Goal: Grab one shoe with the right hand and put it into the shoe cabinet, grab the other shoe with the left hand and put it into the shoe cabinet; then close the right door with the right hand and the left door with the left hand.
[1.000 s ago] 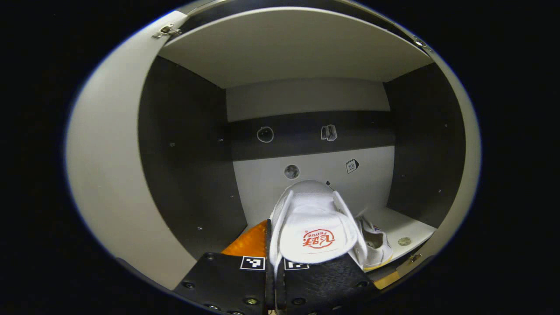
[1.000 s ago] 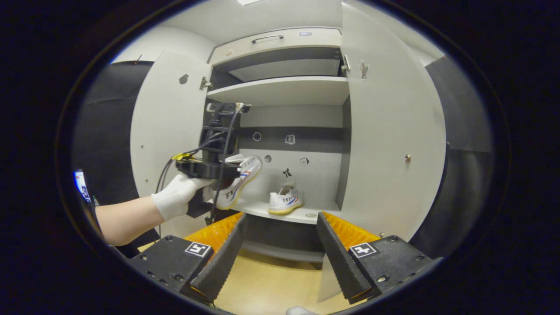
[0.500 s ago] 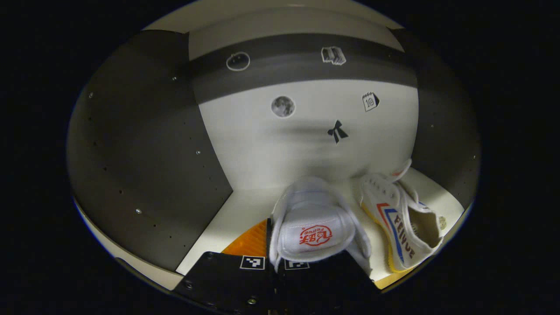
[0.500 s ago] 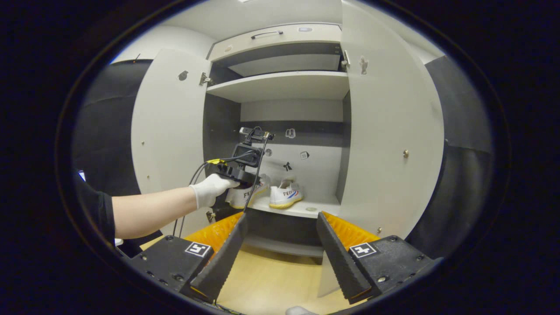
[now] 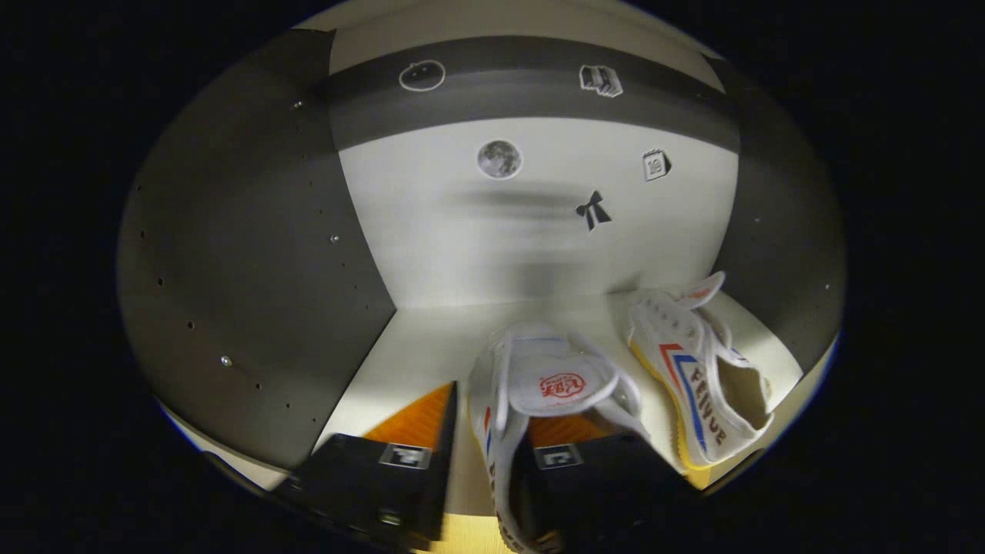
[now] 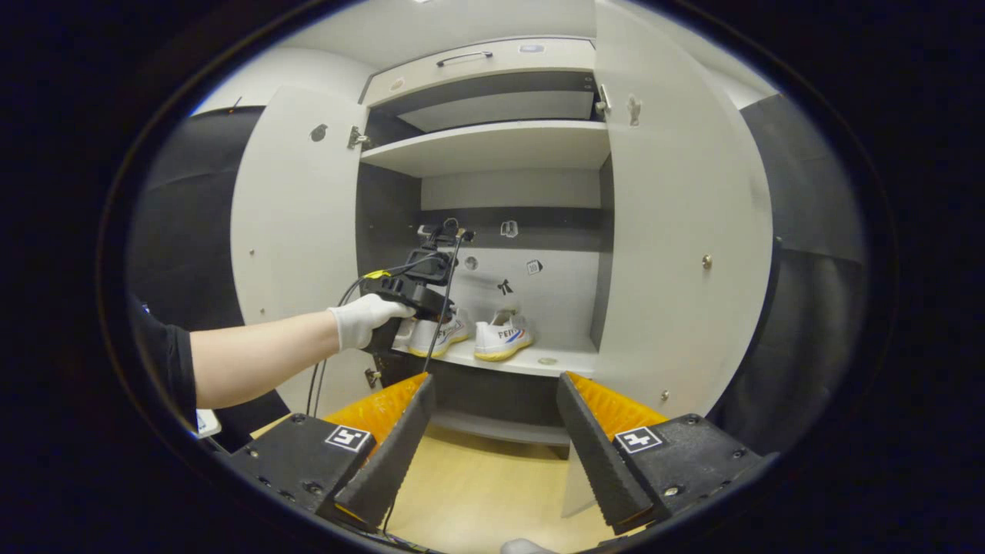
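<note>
I am steering two handheld tools at an open shoe cabinet (image 6: 492,146). In the left gripper view my left tool (image 5: 481,454) sits at the front of the lower shelf (image 5: 415,354) with its fingers spread; the second shoe (image 5: 539,400) lies between them, one finger apparently tucked inside its opening, so I judge the grip released, though I cannot tell whether the sole rests fully on the shelf. That shoe's long axis runs straight ahead of the tool, toe toward the back wall. The first shoe (image 5: 696,392) stands just beside it, on the tool's right, angled slightly. In the right gripper view my right tool (image 6: 492,438) hangs well back from the cabinet, fingers spread and holding nothing, with the right door (image 6: 685,254) ahead and to its right, and the left door (image 6: 296,231) off to its left beyond the gloved hand (image 6: 365,322). I judge that the left tool should next draw straight backward along the shoe's axis, so neither finger drags it.
</note>
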`<state>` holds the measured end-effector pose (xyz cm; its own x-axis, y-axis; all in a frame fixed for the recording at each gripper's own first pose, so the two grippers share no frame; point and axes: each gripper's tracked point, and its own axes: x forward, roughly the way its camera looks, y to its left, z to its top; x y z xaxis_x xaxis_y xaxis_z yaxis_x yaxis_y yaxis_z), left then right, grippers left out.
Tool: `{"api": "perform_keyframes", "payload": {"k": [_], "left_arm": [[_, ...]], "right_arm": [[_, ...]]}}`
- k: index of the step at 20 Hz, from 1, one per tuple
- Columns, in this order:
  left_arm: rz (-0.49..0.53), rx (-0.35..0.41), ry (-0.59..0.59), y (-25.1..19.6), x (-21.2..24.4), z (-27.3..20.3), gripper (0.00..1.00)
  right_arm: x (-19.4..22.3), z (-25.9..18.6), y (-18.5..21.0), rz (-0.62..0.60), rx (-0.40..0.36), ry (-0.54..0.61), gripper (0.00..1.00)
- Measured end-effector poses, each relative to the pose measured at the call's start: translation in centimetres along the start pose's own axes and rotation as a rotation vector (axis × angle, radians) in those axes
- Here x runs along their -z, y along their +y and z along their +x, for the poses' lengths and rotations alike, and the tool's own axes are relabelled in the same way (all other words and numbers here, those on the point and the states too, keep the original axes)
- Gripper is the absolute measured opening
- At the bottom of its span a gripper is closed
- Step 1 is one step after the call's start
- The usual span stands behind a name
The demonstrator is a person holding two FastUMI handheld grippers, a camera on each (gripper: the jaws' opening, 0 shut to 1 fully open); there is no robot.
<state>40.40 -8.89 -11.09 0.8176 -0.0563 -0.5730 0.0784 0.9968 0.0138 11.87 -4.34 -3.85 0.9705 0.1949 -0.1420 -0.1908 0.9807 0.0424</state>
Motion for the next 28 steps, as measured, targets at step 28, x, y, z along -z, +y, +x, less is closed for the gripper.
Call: {"api": "perform_keyframes", "payload": {"k": [28], "left_arm": [[-0.063,-0.033,-0.639,5.4,3.5,-39.3,0.96]], "right_arm": [[-4.0,-7.5,1.8,-0.006,0.144,-0.161,1.00]]}}
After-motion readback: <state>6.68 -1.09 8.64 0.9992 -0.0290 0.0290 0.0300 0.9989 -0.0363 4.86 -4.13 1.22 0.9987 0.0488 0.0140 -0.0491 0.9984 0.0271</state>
